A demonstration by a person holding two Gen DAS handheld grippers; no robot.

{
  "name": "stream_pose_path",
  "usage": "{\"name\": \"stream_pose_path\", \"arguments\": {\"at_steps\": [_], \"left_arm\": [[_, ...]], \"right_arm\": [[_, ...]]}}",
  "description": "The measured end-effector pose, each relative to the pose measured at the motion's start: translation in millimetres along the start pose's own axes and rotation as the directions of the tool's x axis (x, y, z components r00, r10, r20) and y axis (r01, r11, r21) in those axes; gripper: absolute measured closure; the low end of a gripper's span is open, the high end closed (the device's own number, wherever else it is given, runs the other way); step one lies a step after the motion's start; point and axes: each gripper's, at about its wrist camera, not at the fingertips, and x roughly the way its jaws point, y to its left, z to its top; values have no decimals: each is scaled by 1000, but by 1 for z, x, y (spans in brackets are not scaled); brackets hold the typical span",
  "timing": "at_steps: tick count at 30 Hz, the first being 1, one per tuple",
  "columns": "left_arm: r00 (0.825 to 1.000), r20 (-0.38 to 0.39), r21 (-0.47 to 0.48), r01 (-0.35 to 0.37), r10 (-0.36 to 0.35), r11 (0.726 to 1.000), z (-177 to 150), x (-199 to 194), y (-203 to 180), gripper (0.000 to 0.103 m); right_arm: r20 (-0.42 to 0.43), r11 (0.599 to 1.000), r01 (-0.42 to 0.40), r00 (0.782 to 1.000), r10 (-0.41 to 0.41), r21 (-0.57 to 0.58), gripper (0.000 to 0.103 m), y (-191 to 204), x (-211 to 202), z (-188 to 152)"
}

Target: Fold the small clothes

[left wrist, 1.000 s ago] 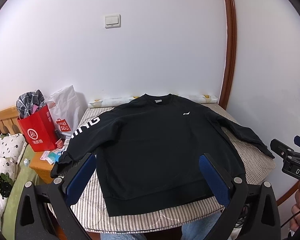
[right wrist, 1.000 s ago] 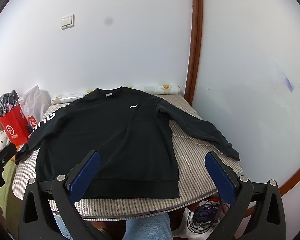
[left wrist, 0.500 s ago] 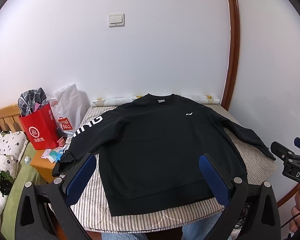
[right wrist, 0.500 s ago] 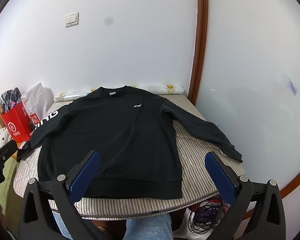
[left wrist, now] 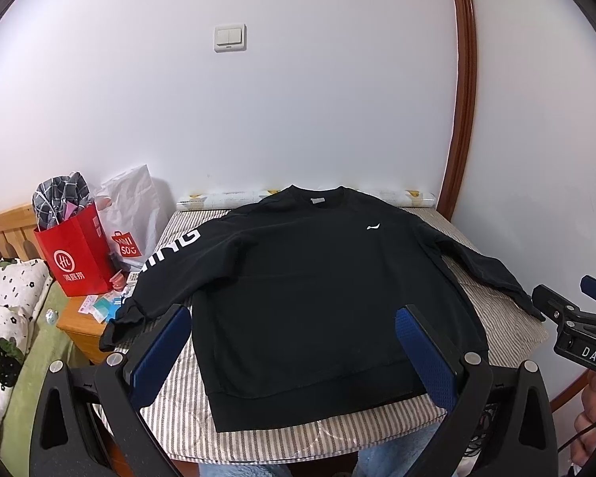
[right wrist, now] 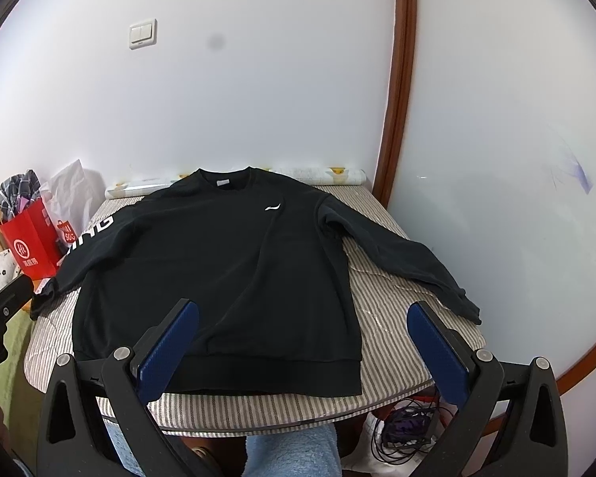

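A black sweatshirt (left wrist: 318,294) (right wrist: 218,274) lies flat and face up on a striped table (left wrist: 508,318) (right wrist: 393,310), collar toward the far wall, both sleeves spread out. White letters run down its left sleeve (left wrist: 171,250); the right sleeve (right wrist: 409,262) reaches the table's right edge. My left gripper (left wrist: 294,351) hovers open above the hem, holding nothing. My right gripper (right wrist: 304,344) is open too, over the hem's right part. The right gripper's body (left wrist: 576,326) shows at the left wrist view's right edge.
A red paper bag (left wrist: 73,254) and a white bag (left wrist: 133,214) stand on a wooden nightstand (left wrist: 83,322) left of the table. A bed with spotted bedding (left wrist: 8,318) lies further left. Cables (right wrist: 401,429) sit under the table. White walls stand behind and right.
Both cameras have tilted slightly, so the sweatshirt sits a little lower in view. The sweatshirt itself has not moved and both grippers stay open.
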Motion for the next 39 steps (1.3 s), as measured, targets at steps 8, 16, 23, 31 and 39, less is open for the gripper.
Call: {"name": "stream_pose_path", "arguments": {"at_steps": [8,16,23,31,39], "left_arm": [[1000,-8,23,-2,3,1000,3,5,-10,0],[1000,-9,40,18,-17,999,15,12,-16,0],[1000,-1,32,27,-27,999,28,21,-13,0],[997,-59,-39,51,-53,998,31,56,6,0],[991,-134,-87,-11,-1,996,14,107,38,0]], "right_arm": [[-6,1000,-3,1000,3,6,0,-1,4,0],[-9,1000,-10,1000,10,27,0,-2,10,10],[-4,999,-14,1000,15,29,0,-1,17,24],[-33,998,-46,998,47,35,0,0,41,29],[-105,999,-39,994,39,8,0,8,94,21]]}}
